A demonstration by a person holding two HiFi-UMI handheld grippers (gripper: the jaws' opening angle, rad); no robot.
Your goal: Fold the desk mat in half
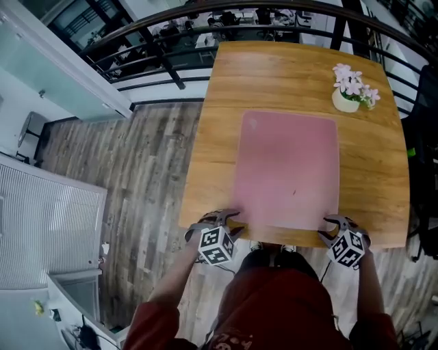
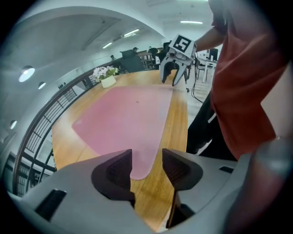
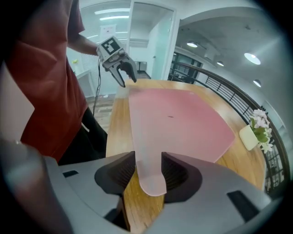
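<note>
Office: desks beyond railing, glass partitions.

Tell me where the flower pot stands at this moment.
In the head view the flower pot stands near the far right corner of the table, just past the pink desk mat, not touching it.

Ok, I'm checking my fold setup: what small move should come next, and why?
Probably close both on the corners. The left hand-held gripper and right hand-held gripper stand open, each with a near corner of the mat between its jaws; the mat lies flat, unfolded, so a grip must come before lifting.
</note>
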